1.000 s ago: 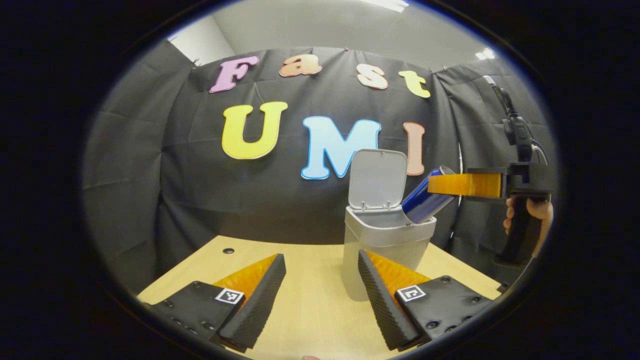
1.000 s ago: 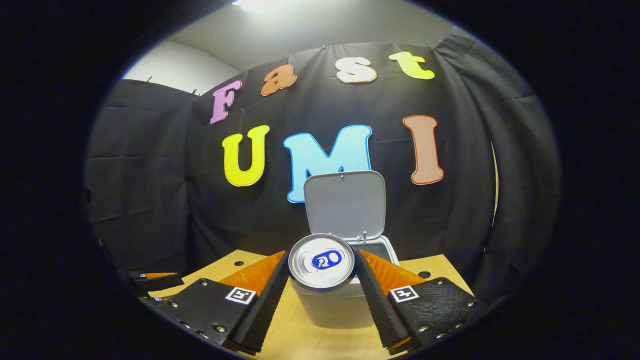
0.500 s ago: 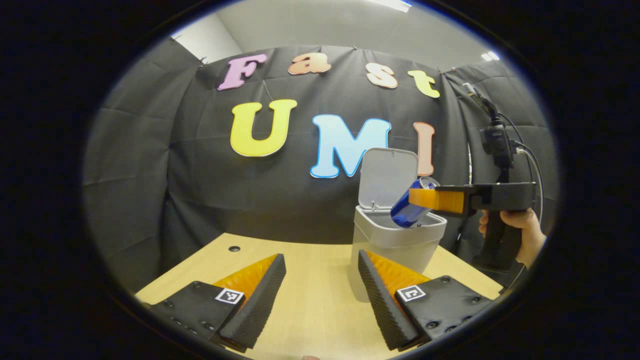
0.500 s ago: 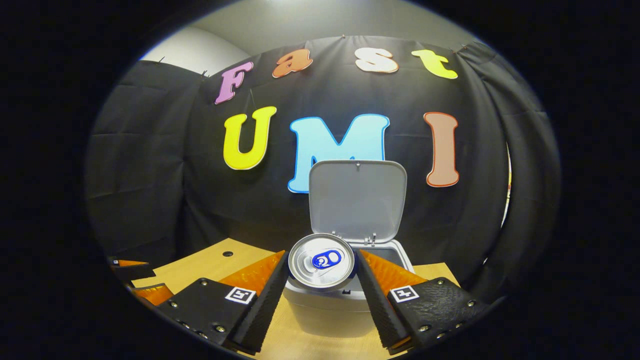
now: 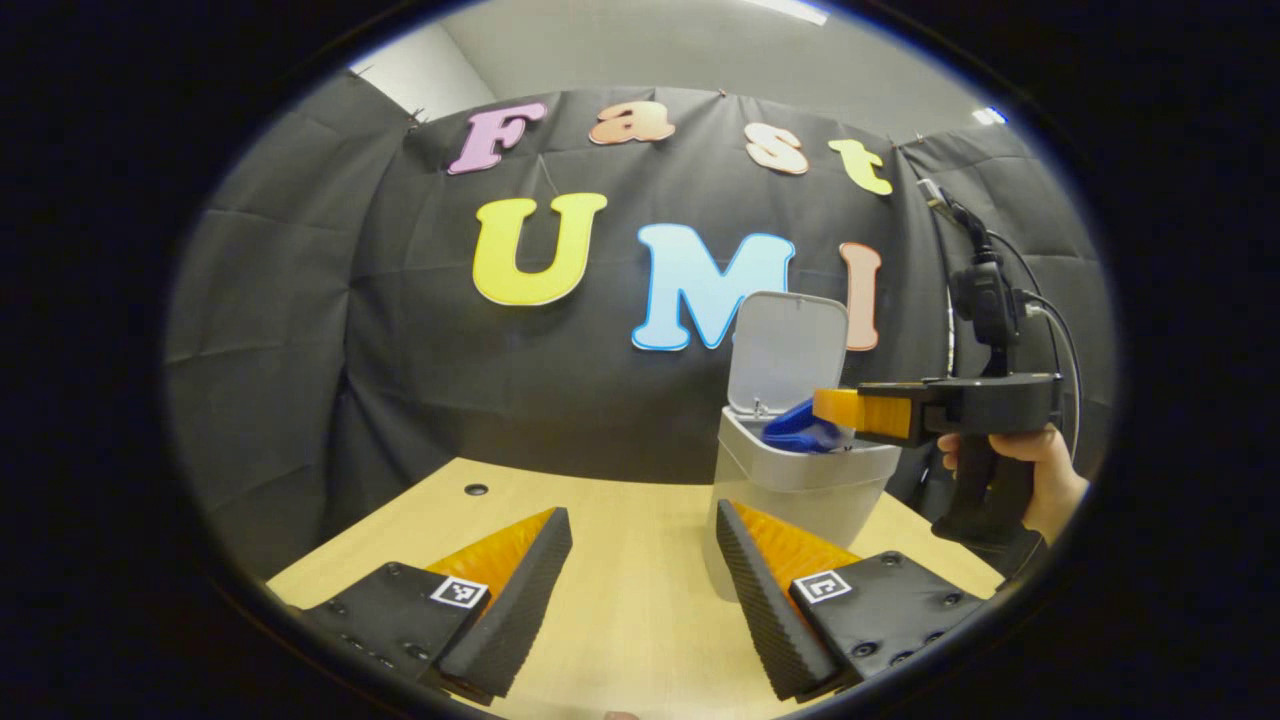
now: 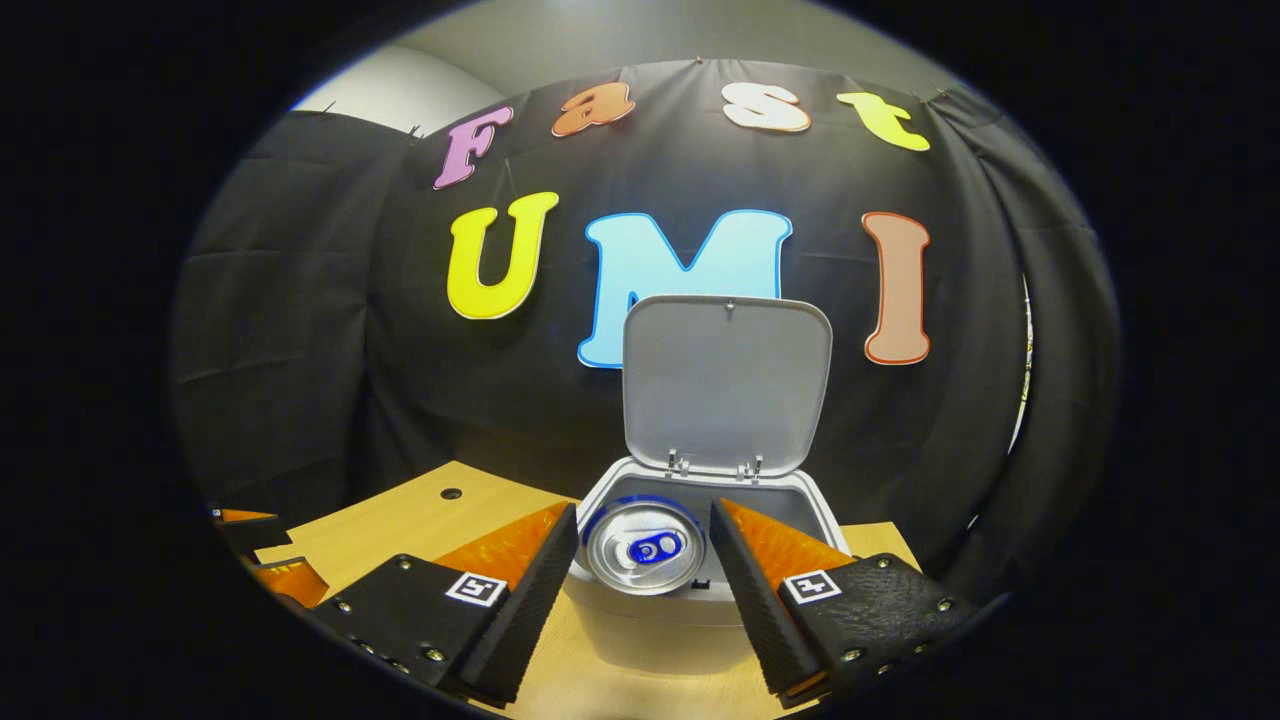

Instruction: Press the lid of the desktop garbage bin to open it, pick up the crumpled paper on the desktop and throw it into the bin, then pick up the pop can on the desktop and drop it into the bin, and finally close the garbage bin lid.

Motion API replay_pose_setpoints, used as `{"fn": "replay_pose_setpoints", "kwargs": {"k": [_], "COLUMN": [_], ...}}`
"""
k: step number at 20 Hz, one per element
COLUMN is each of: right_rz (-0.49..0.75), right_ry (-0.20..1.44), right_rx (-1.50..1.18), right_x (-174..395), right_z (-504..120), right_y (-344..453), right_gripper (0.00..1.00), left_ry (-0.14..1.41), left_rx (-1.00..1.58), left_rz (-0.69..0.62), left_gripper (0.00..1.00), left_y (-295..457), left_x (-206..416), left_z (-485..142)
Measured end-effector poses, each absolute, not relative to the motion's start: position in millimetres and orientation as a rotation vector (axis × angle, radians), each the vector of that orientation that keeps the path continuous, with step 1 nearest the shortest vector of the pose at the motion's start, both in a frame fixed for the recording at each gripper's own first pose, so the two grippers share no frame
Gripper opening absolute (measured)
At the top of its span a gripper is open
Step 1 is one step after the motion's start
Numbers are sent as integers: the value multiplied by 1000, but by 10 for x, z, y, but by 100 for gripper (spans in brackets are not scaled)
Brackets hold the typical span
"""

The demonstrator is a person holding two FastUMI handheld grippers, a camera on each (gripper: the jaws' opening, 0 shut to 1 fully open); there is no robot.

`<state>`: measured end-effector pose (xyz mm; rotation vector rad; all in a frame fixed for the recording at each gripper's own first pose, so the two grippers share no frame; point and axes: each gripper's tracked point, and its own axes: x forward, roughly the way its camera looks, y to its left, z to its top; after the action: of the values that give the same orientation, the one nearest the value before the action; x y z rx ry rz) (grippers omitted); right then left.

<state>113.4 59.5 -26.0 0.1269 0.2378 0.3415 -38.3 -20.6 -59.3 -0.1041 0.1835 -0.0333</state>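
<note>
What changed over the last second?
The right gripper lowered toward the garbage bin; its fingers parted and the pop can is dropping into the opening. The lid stayed up; the left gripper stayed open over the desktop.

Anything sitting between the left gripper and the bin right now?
No. In the left gripper view the wooden desktop between the left gripper and the garbage bin is bare; the pop can is at the bin's mouth.
</note>
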Motion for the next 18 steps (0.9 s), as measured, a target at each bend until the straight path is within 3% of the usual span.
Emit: {"fn": "replay_pose_setpoints", "kwargs": {"k": [3,18], "right_rz": [335,209], "right_ry": [227,106], "right_rx": [126,63], "right_x": [1144,1625], "right_z": [-200,614], "right_y": [582,280], "right_gripper": [89,89], "left_ry": [183,151], "left_rx": [-101,-87], "left_rz": [-28,-90], "left_gripper": [96,96], "left_y": [-186,-215], "left_x": [-413,-342], "left_z": [-590,-465]}}
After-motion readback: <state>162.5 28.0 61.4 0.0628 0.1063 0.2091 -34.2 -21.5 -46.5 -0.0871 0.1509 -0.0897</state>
